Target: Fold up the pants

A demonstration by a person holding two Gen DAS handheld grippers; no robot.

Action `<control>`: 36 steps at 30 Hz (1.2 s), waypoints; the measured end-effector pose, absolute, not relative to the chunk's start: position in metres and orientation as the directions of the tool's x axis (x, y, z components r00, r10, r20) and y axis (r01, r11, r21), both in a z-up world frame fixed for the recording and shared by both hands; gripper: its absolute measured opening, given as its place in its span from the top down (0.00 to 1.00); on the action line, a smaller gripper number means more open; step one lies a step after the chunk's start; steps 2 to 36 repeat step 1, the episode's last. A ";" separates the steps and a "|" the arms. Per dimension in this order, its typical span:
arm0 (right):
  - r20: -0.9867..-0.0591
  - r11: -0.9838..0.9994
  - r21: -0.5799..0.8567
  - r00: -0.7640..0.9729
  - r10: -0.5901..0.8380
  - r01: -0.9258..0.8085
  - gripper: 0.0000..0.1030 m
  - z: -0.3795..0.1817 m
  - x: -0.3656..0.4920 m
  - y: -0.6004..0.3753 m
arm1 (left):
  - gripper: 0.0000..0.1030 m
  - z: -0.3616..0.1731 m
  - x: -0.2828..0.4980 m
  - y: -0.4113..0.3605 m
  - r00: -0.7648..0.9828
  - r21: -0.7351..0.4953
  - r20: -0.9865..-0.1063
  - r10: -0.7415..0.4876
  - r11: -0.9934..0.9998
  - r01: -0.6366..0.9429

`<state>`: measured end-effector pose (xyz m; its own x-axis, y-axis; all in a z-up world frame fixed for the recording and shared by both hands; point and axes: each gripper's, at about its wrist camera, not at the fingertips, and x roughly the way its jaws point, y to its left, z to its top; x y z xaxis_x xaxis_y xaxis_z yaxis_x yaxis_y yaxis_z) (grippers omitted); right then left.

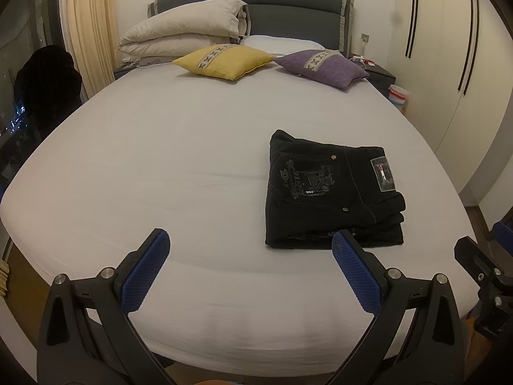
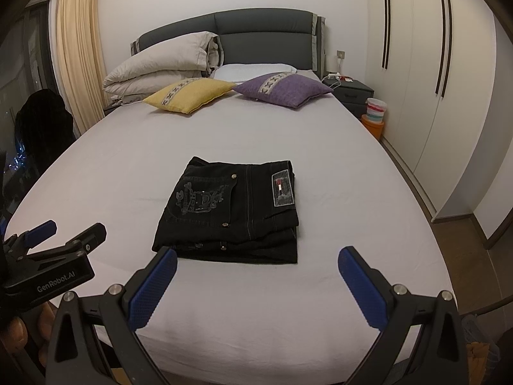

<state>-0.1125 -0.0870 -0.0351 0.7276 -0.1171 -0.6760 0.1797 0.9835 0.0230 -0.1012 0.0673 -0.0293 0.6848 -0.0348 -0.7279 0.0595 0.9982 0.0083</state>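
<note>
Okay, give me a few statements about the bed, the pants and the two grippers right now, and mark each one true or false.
1. The black pants lie folded in a compact stack on the bed. True.
2. The right gripper is shut on the pants. False: its jaws are wide open and hold nothing.
3. The left gripper is open. True.
4. The yellow cushion rests on top of the pants. False: it sits near the headboard, beside the purple cushion.
5. The pants are spread out at full length. False: they are folded.
</note>
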 end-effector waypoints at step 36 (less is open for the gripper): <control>-0.677 0.984 0.023 0.727 -0.117 0.179 0.00 -0.037 -0.115 -0.086 | 0.00 -0.029 -0.101 0.068 0.685 0.008 -0.728 -0.034 0.998 0.058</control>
